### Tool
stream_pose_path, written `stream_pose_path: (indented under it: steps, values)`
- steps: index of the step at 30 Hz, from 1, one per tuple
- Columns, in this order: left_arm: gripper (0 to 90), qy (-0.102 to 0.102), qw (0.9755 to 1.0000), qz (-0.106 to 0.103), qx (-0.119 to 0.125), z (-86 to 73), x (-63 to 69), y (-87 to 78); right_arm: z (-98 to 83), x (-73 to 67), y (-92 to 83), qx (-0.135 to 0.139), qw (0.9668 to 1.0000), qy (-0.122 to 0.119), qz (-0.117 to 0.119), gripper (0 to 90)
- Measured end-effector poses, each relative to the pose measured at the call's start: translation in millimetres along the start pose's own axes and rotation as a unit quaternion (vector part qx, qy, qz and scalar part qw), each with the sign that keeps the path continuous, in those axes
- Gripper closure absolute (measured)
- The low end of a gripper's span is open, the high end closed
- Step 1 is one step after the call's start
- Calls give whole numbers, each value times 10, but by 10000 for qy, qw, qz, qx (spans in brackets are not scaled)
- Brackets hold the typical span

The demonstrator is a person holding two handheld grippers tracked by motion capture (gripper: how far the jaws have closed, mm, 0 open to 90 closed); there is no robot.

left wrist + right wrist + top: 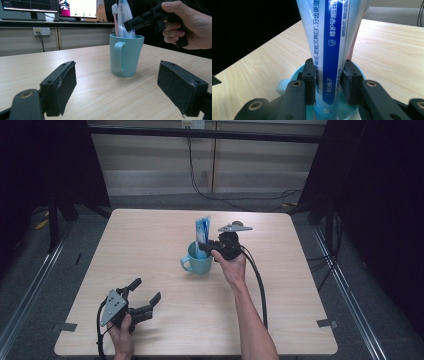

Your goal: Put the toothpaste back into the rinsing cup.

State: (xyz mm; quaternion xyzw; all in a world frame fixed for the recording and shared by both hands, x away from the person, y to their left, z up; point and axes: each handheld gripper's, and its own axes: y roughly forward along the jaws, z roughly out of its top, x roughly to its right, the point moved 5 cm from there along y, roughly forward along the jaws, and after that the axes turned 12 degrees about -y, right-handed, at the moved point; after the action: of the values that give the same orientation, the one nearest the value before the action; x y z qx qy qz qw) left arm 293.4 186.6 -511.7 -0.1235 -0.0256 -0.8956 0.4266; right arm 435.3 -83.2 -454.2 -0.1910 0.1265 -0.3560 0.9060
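The table (150, 235) lay mostly bare, with wide open wood to the left, front and right of the one thing standing on it — a pale teal mug (199, 260) near the middle, well clear of every edge. The back edge lay not far behind the mug; the near corners carried small grey tape marks (327, 323).

The mug stood upright, its handle toward the person's left. In it stood a blue-and-white toothpaste tube (202, 232), rising well above the rim, and in the left gripper view a pink toothbrush (115, 17) stood just beside the tube, bristles up.

The right gripper (214, 244) hung over the mug's rim, its jaws pinched narrow on the tube just above the rim, pads (310, 82) pressed to both sides of it. The lower end of the tube sat inside the mug.

The left gripper (145, 292) rested low near the front-left corner, well apart from the mug, jaws spread wide with nothing between them — pointed toward the mug across open tabletop.
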Motion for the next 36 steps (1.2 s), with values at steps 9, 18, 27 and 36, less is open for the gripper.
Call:
stream_pose_path:
  steps: [9, 18, 27, 36]
  values:
    - [157, 10, 10000, -13, -16, 0, 0, 0, -14, 33, -47, 121, 9999, 52, -48, 613]
    - [157, -13, 10000, -9, -20, -2, 3, 2, 25, 65, -130, 218, 9997, 50, -78, 501]
    - [158, -13, 10000, -19, 10, 1, 5, 3, 40, 50, -197, 323, 9994, 43, -143, 387]
    - [158, -2, 10000, -24, -23, -1, 1, 1, 11, 25, -321, 424, 9990, 62, -131, 346]
